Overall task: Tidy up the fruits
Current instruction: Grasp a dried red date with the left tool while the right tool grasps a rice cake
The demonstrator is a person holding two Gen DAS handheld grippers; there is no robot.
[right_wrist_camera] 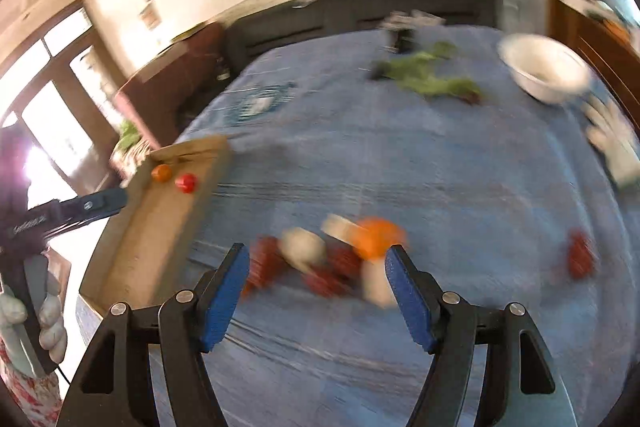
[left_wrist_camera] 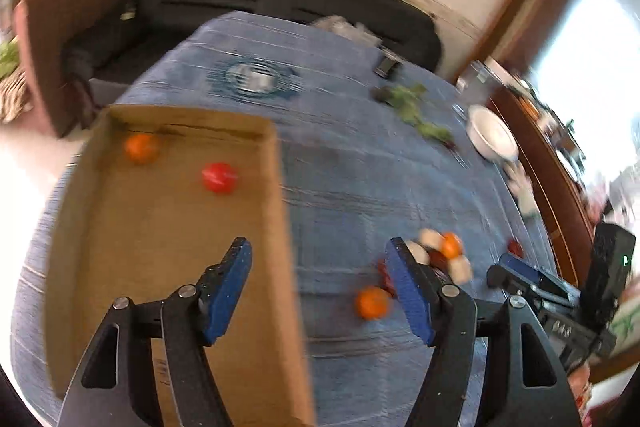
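Left gripper hangs over the box rim, jaws apart, empty; right gripper faces the fruit pile, jaws apart, empty.

A shallow brown cardboard box lies open on the blue cloth, its right wall running under the gap between the left gripper's fingers. Inside, well beyond the left finger, sit an orange fruit near the far corner and a red one beside it, apart. Just beyond the right gripper's fingers a blurred heap of red, pale and orange fruits lies. One red fruit lies alone, right of them.
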